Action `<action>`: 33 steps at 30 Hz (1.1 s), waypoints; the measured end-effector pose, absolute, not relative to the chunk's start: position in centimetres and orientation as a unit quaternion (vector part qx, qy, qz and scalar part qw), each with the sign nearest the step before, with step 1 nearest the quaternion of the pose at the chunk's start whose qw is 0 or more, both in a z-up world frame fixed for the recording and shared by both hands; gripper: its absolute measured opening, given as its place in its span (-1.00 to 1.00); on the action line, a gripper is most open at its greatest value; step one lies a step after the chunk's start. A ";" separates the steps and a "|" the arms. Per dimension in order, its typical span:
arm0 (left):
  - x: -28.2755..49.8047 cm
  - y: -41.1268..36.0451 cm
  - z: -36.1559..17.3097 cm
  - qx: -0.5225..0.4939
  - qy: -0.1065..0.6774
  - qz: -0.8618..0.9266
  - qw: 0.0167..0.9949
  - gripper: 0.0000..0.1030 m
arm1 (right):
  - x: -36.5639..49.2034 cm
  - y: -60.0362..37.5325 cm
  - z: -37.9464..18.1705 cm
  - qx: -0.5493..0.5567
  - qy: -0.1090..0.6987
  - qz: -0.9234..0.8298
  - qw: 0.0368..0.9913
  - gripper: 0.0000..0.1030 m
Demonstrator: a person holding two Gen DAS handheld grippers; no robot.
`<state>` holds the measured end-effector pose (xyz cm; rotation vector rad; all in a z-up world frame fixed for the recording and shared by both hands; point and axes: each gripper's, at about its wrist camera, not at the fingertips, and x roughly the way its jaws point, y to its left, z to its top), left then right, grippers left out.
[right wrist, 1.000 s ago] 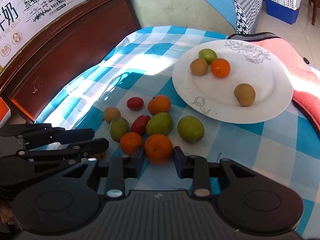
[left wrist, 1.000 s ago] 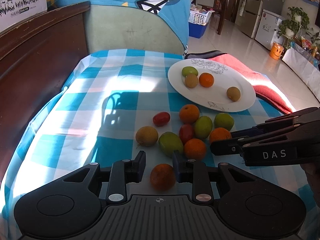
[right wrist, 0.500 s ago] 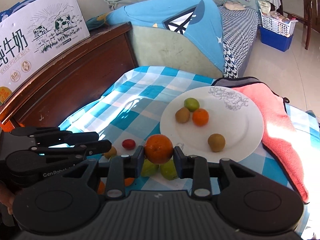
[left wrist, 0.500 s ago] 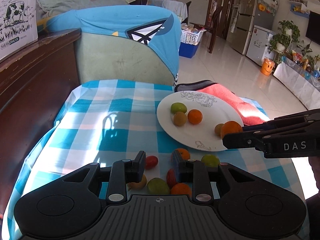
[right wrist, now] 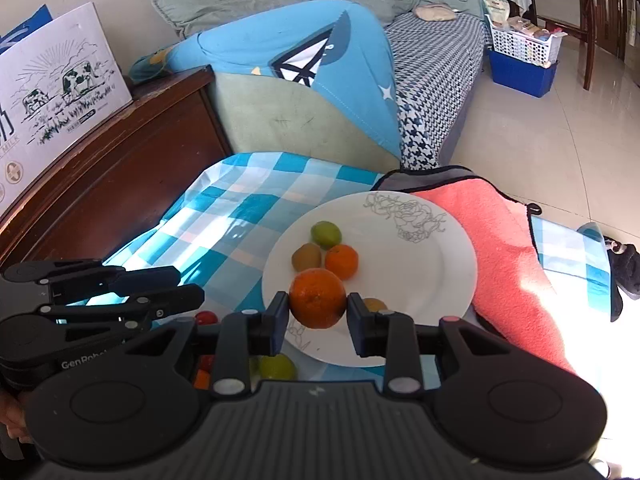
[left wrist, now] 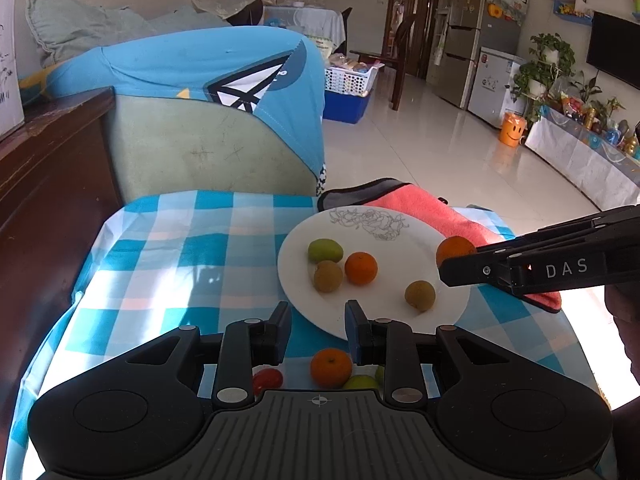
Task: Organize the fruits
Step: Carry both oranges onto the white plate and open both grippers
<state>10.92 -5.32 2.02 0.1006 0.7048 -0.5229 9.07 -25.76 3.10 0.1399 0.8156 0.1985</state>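
Orange mandarin (right wrist: 317, 303) clamped in right gripper (right wrist: 318, 312), frame centre, above white plate (right wrist: 452, 280). Left gripper (left wrist: 318, 330) jaws parted, holding nothing, lower centre.

Both views are taken from above the near table edge, facing the sofa (left wrist: 208, 152); the plate (left wrist: 384, 240) (right wrist: 440, 264) is shared, seen closer and more centred from the right wrist

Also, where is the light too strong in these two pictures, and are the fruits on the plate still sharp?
Right wrist view: sun blows out the lower right beside the pink towel. Left wrist view: bright patch on the checked cloth. Fruits on the plate stay sharp in both.
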 end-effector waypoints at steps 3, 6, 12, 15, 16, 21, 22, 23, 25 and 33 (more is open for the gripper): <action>11.3 -5.1 2.1 0.041 0.351 -0.255 0.900 -0.49 | 9.5 -26.7 2.8 0.083 0.402 0.084 0.908 -0.38; 10.5 -4.0 2.3 0.047 0.362 -0.262 0.893 -0.49 | 9.5 -26.9 2.7 0.089 0.405 0.082 0.906 -0.38; 7.6 -1.6 0.8 0.079 0.402 -0.267 0.872 -0.46 | 9.5 -26.4 2.5 0.093 0.410 0.089 0.903 -0.38; 6.3 -1.3 0.0 0.088 0.420 -0.277 0.860 -0.45 | 9.5 -26.0 2.3 0.090 0.413 0.091 0.902 -0.38; 5.8 -1.4 -0.2 0.096 0.422 -0.281 0.856 -0.44 | 9.5 -25.9 2.2 0.089 0.413 0.090 0.902 -0.38; 4.3 -1.7 -1.4 0.125 0.431 -0.274 0.851 -0.28 | 9.5 -26.0 2.0 0.091 0.418 0.085 0.900 -0.38; 4.1 -1.7 -1.5 0.135 0.429 -0.267 0.853 -0.18 | 9.6 -26.0 1.9 0.092 0.418 0.085 0.900 -0.38; 4.0 -1.8 -1.7 0.142 0.429 -0.261 0.853 -0.17 | 9.6 -26.0 1.9 0.093 0.419 0.085 0.899 -0.38; 4.2 -1.7 -2.2 0.140 0.435 -0.254 0.853 -0.20 | 9.7 -26.0 1.9 0.094 0.420 0.085 0.899 -0.38; 4.5 -2.0 -3.1 0.134 0.442 -0.252 0.850 -0.45 | 9.7 -26.0 1.9 0.095 0.420 0.084 0.899 -0.38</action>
